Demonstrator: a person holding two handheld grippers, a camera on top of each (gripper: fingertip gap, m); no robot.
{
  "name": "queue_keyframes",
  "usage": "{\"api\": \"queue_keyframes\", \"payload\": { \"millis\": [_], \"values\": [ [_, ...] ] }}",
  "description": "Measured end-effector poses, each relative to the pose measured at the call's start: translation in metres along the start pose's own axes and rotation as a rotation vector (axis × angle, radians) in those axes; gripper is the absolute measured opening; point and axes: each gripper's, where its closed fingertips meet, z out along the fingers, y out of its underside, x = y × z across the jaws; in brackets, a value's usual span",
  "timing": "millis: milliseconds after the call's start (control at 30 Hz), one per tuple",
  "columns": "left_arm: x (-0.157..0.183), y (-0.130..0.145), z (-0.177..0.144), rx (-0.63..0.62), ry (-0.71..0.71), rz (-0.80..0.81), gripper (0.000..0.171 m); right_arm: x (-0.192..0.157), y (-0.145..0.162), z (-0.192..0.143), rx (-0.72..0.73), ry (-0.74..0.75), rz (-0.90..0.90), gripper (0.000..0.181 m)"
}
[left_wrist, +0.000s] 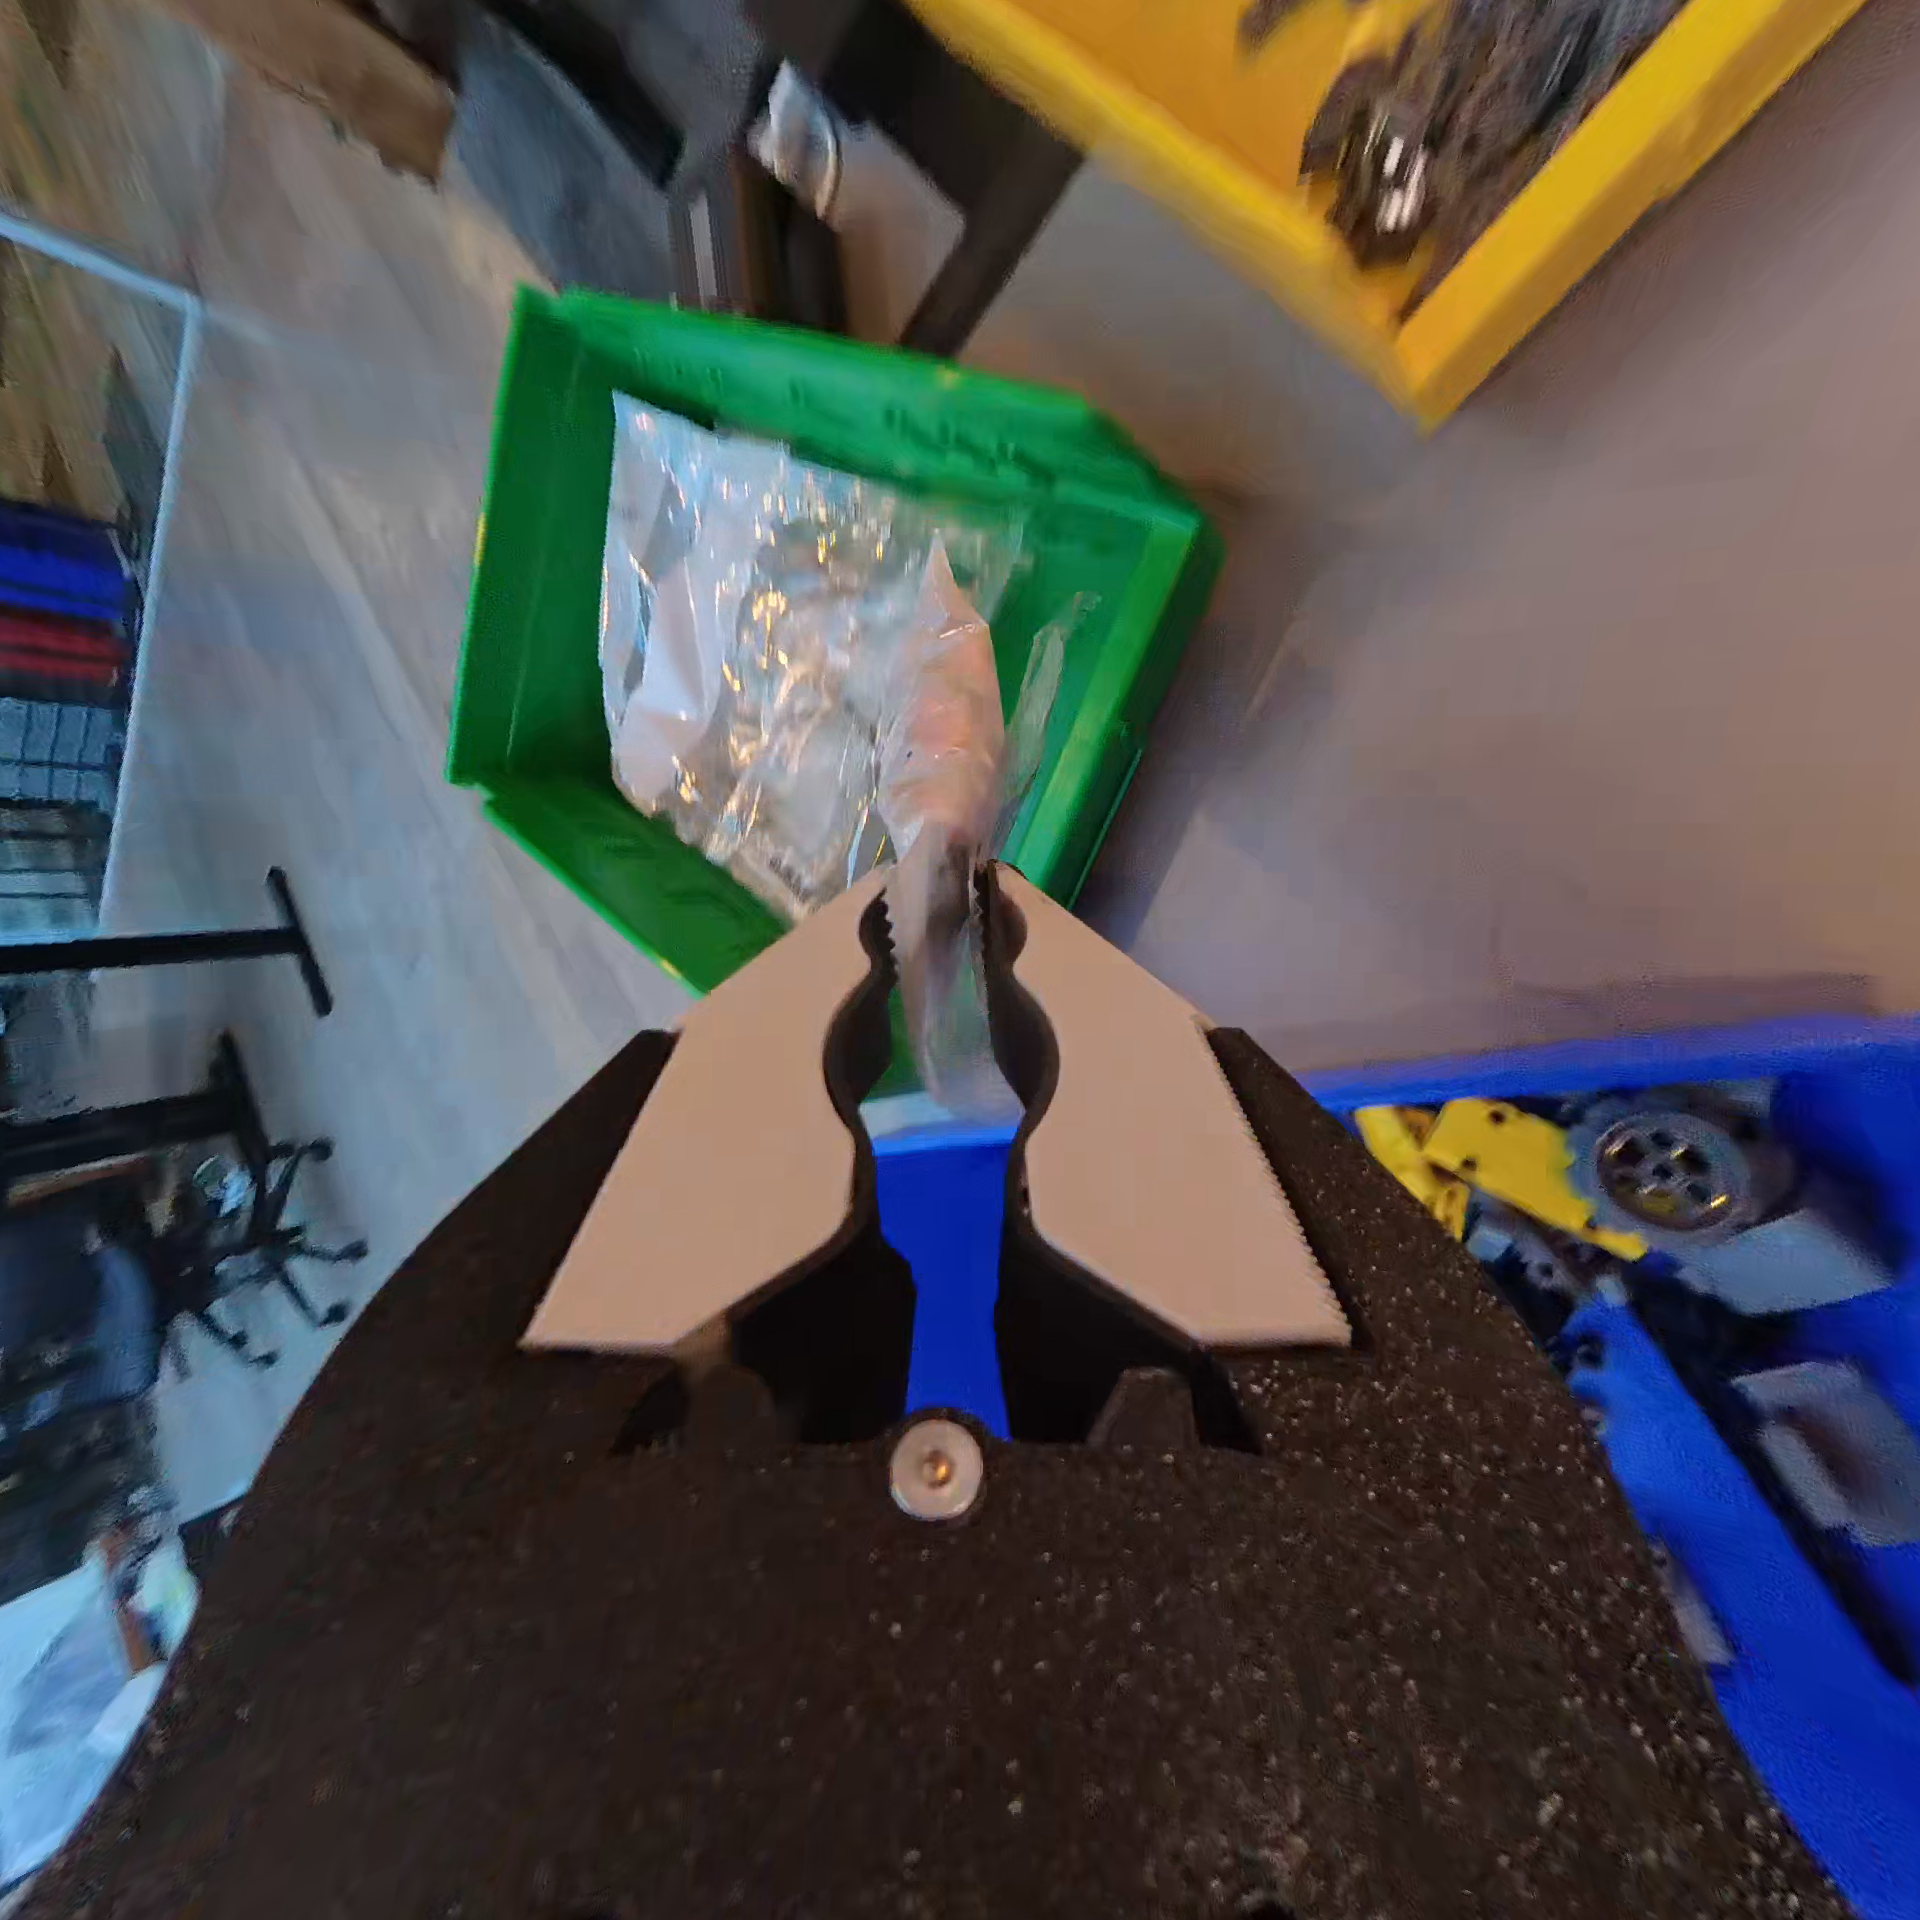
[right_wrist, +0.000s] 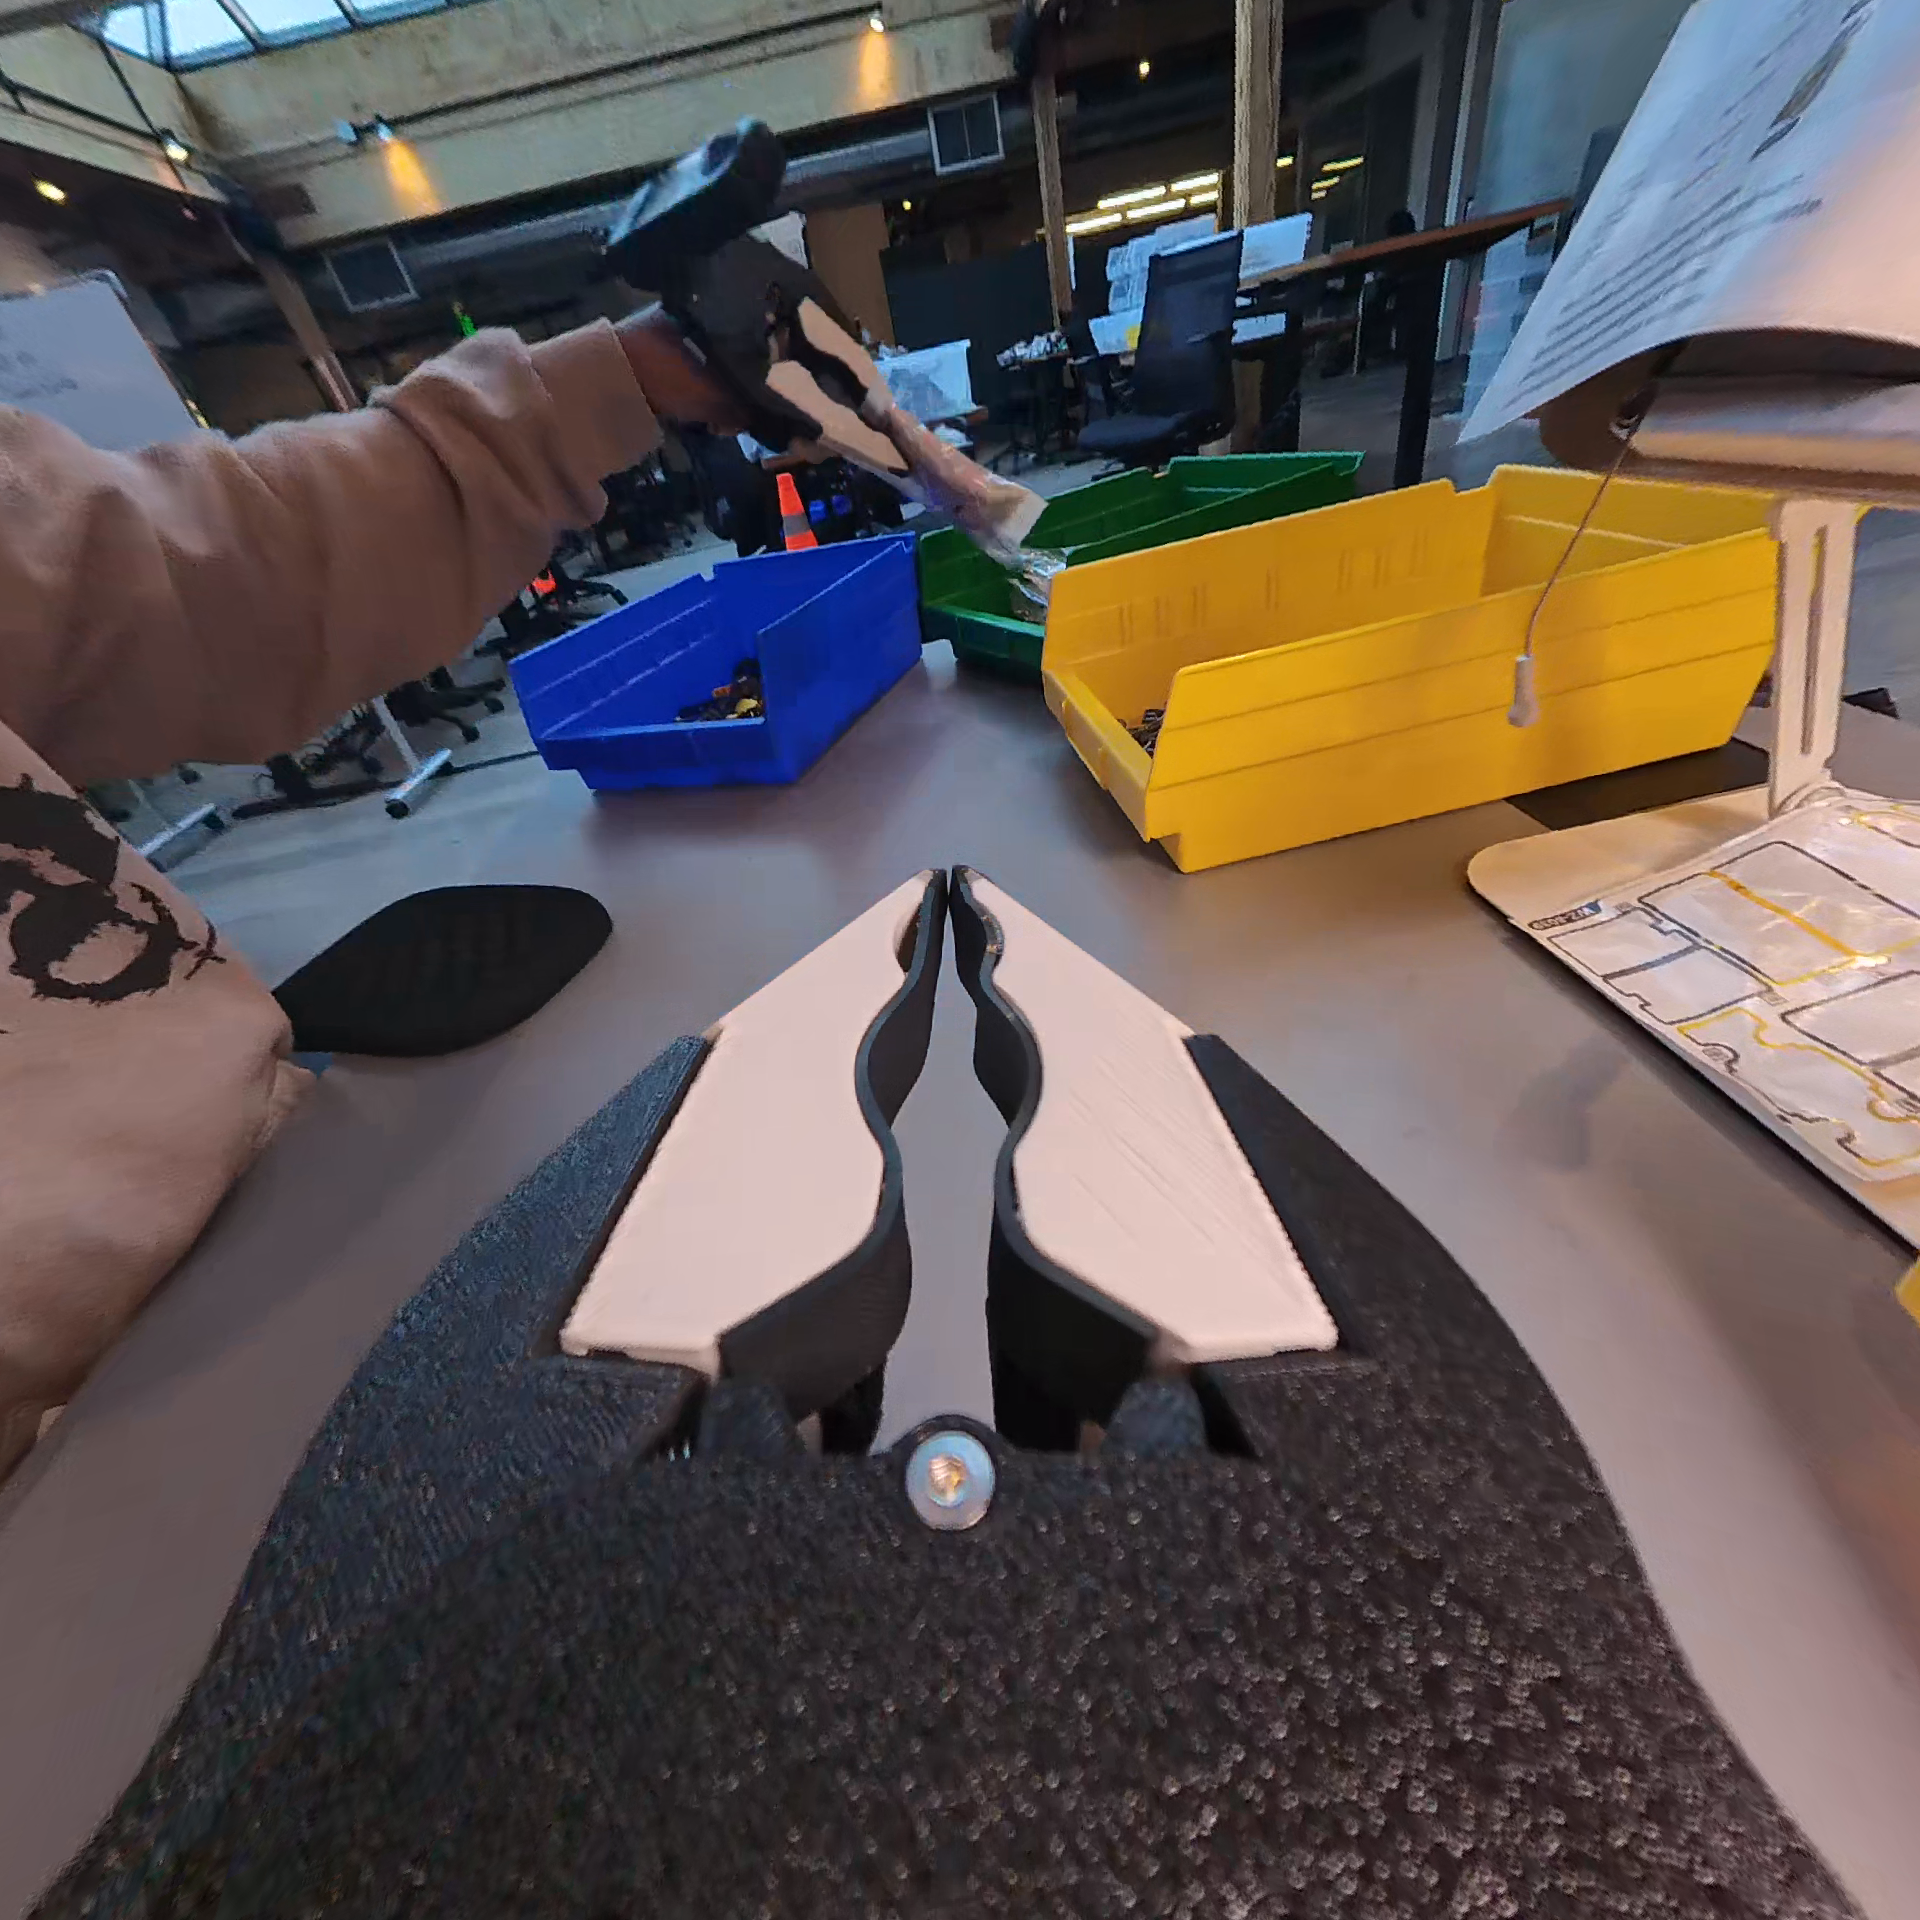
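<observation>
- L gripper (left_wrist: 935, 904) is clamping a clear plastic bag (left_wrist: 940, 727); bag's long axis is running straight out past the tips, free end hanging over the green bin (left_wrist: 540, 540) just ahead of jaws.
- Blue bin (left_wrist: 1818, 1714) is sitting under/right of L jaws, yellow bin (left_wrist: 1455, 343) far right-ahead.
- L arm is reaching out extended, raised, tips angling down per R cam.
- R gripper (right_wrist: 949, 883) is idling low over the table (right_wrist: 1299, 987), jaws closed on nothing; bins well ahead, so L is the nearer one.
</observation>
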Motion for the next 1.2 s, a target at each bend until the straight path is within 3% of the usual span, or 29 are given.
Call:
{"api": "queue_keyframes", "payload": {
  "millis": [133, 333, 500, 600, 767, 1033, 1100, 1133, 1200],
  "values": [
    [0.002, 0.021, 0.034, -0.119, 0.032, 0.085, 0.012, -0.001, 0.014, 0.007, -0.049, -0.008, 0.006, 0.000],
    [0.016, -0.002, 0.081, 0.057, 0.208, -0.022, 0.012, -0.001, 0.026, 0.008, -0.095, -0.002, 0.001, 0.000],
    [0.019, 0.014, 0.112, -0.008, 0.308, -0.035, 0.013, 0.003, 0.033, 0.007, -0.114, 0.003, 0.019, 0.001],
    [0.013, 0.043, 0.118, -0.180, 0.332, -0.040, 0.017, 0.004, 0.039, 0.008, -0.130, 0.001, 0.027, 0.001],
    [0.006, 0.059, 0.107, -0.292, 0.370, -0.021, 0.040, 0.005, 0.044, 0.008, -0.152, -0.004, 0.032, 0.002],
    [0.001, 0.044, 0.100, -0.249, 0.359, 0.033, 0.038, 0.006, 0.051, 0.009, -0.173, -0.005, 0.040, 0.003],
    [0.003, 0.042, 0.101, -0.257, 0.367, 0.056, 0.031, 0.006, 0.052, 0.010, -0.174, -0.006, 0.047, 0.003],
    [0.005, 0.043, 0.103, -0.268, 0.366, 0.086, 0.014, 0.006, 0.054, 0.010, -0.178, -0.007, 0.049, 0.003],
    [0.002, 0.050, 0.110, -0.311, 0.312, 0.197, 0.009, 0.006, 0.058, 0.011, -0.192, -0.009, 0.050, 0.003]
  ]
}}
